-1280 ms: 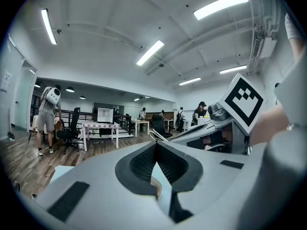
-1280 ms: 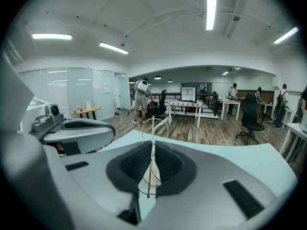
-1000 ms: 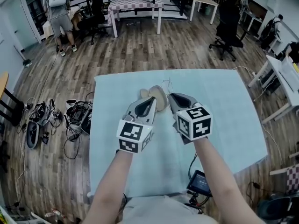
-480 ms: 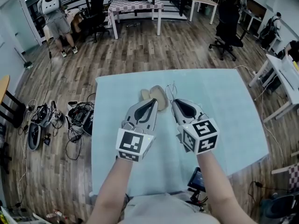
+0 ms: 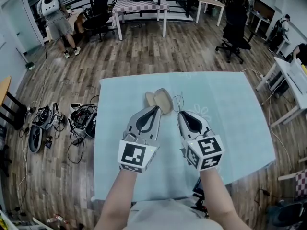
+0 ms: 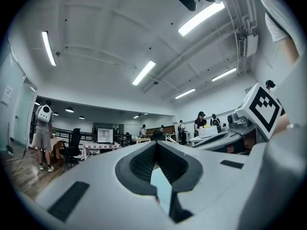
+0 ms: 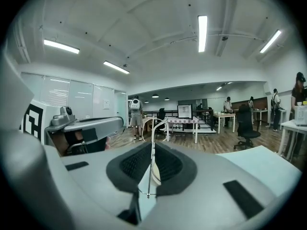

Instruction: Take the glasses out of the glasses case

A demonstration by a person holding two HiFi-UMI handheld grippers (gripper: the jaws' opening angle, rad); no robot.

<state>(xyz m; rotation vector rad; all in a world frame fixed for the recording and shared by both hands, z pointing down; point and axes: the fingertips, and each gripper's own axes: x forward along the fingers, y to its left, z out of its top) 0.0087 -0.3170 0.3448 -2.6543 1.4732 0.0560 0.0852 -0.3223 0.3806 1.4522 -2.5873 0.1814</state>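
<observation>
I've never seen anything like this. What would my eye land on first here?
Two grey hand-held tools carrying black-and-white marker cubes fill the middle of the head view: the left tool and the right tool, both above a pale blue table. The right tool is pinching thin-framed glasses, while the left tool is shut on nothing. A beige case lies on the table just beyond their tips.
</observation>
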